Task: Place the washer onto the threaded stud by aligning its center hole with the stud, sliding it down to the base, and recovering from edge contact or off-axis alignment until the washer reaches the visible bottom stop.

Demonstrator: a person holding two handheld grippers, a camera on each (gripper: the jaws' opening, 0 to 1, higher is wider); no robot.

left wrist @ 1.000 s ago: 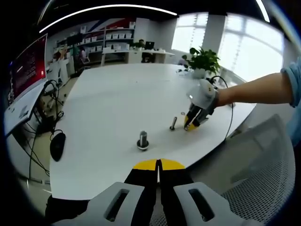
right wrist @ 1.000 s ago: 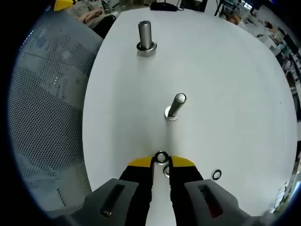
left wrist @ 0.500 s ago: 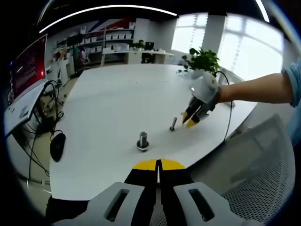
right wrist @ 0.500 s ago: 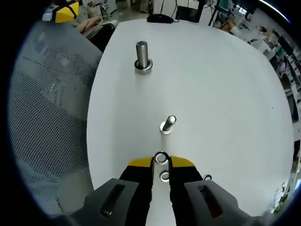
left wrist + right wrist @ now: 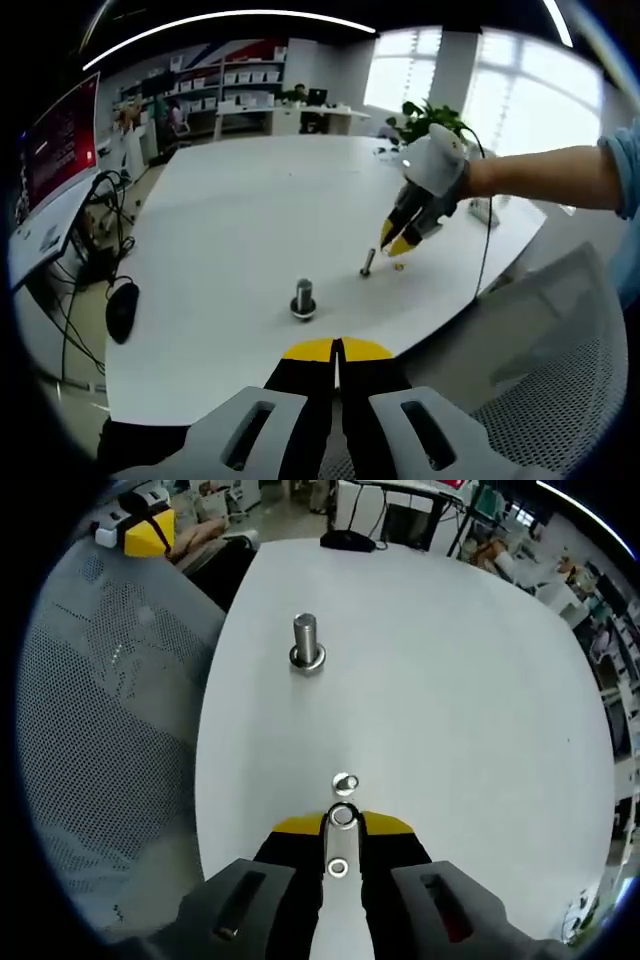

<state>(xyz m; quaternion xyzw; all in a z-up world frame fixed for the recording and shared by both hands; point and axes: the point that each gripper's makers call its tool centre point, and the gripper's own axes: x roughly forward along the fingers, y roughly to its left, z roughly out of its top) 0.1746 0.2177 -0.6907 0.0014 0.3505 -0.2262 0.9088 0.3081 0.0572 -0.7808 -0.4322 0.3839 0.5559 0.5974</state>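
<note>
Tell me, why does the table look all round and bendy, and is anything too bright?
In the left gripper view the fisheye lens curves the white table, and the windows glare washed-out white; the right tool looks sharp. In the right gripper view the table edge bows too, light is even with soft shadows, and the washer in that tool shows clearly.

Bright daylight from the windows [image 5: 480, 80] and a ceiling light strip [image 5: 230, 18] washes the white table [image 5: 250, 210] evenly, shadows stay faint, and fisheye distortion bends the edges.
</note>
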